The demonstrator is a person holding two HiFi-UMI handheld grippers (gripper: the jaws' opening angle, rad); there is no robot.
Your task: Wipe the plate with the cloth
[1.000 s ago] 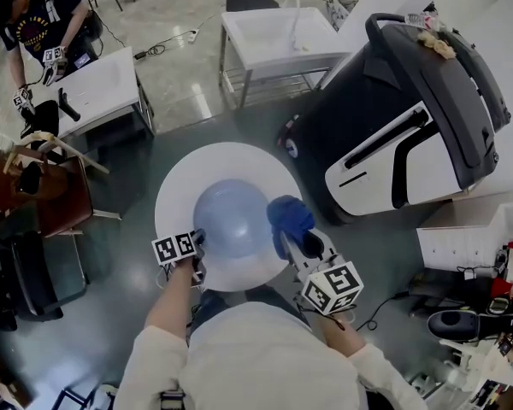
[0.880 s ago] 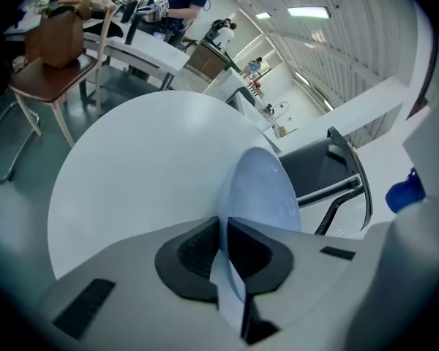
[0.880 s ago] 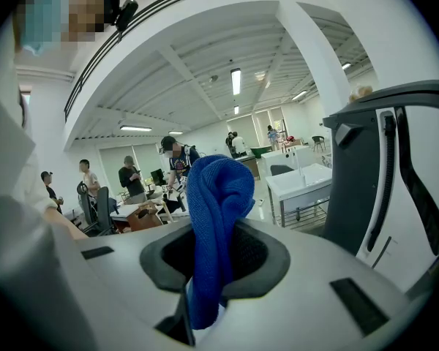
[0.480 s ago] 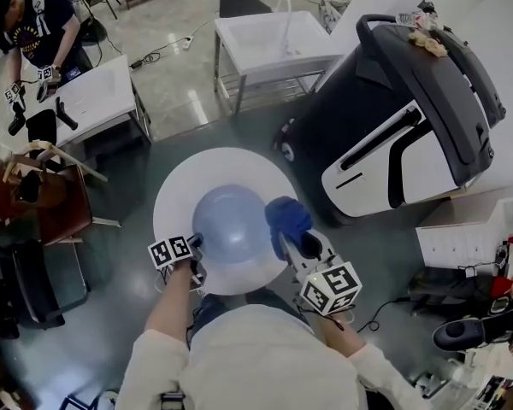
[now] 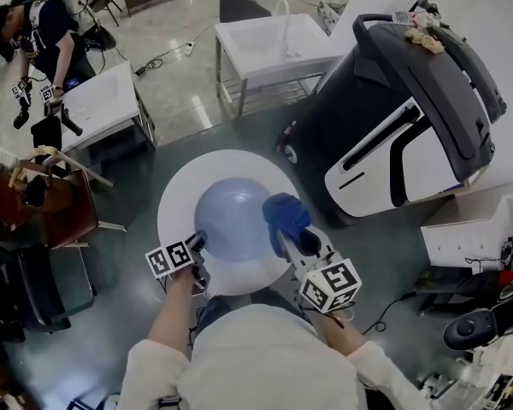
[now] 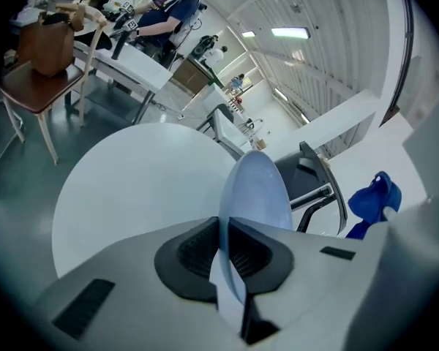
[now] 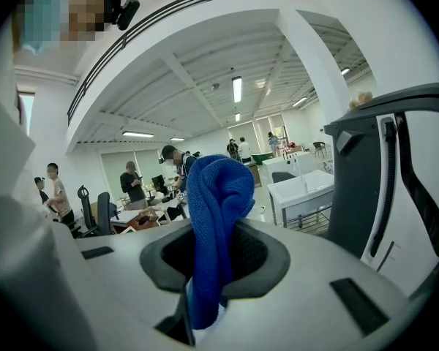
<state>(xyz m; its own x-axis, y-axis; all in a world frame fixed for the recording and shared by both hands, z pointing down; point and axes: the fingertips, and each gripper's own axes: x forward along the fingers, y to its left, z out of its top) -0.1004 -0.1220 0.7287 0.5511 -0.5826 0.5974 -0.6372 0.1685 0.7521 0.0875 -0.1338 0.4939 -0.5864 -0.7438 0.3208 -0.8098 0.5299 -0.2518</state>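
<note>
Plate (image 5: 231,216) is being pinched at its near rim by the left claw (image 6: 223,232), whose jaws have just been closing onto it, and it is hanging over the round white worktop (image 5: 178,193). Meanwhile the right claw (image 7: 216,258) is clamping the blue cloth (image 7: 212,203), which is bunching up out of the jaws just beside the plate's right edge

Left gripper (image 5: 198,243) pinches the plate (image 5: 231,219) at its edge; right gripper (image 5: 294,241) holds the cloth (image 5: 282,212) beside it.
</note>
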